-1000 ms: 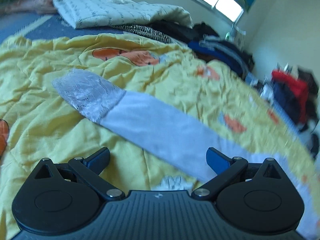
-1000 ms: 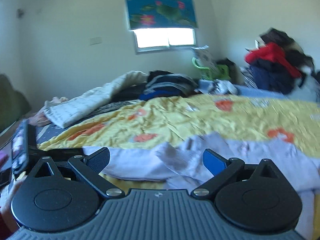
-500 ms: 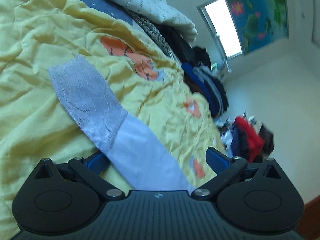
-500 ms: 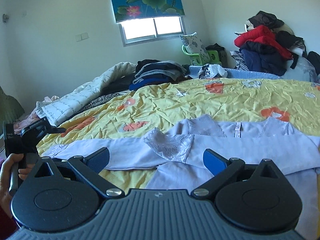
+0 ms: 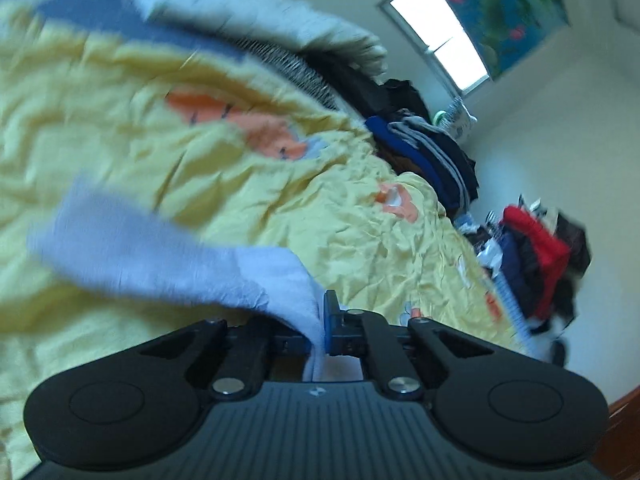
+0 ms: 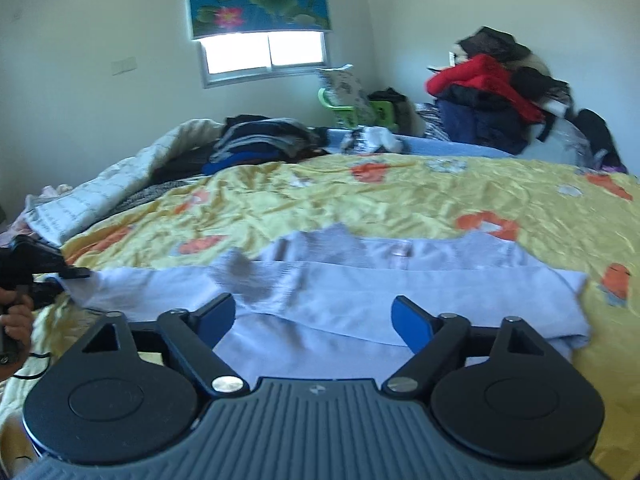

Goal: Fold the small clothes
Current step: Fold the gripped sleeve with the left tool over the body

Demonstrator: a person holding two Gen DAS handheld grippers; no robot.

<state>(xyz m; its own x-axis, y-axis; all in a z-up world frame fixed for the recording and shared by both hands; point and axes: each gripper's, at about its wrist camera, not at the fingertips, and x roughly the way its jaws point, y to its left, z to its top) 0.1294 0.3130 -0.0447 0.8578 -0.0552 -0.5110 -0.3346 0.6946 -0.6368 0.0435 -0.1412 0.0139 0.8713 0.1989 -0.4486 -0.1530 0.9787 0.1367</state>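
my left gripper (image 5: 320, 332) clamped on the lavender top's sleeve (image 5: 168, 256), cuff end blurred out to the left; my right gripper (image 6: 314, 318) wide, jaws closing, pads not touching cloth; lavender top (image 6: 360, 280) spread flat on the yellow quilt (image 6: 400, 196), near edge

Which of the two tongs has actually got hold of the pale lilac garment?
The left tongs: they are shut on the garment's sleeve, cloth pinched between the blue pads. The right tongs are closing over the garment's body, pads not yet pressing.
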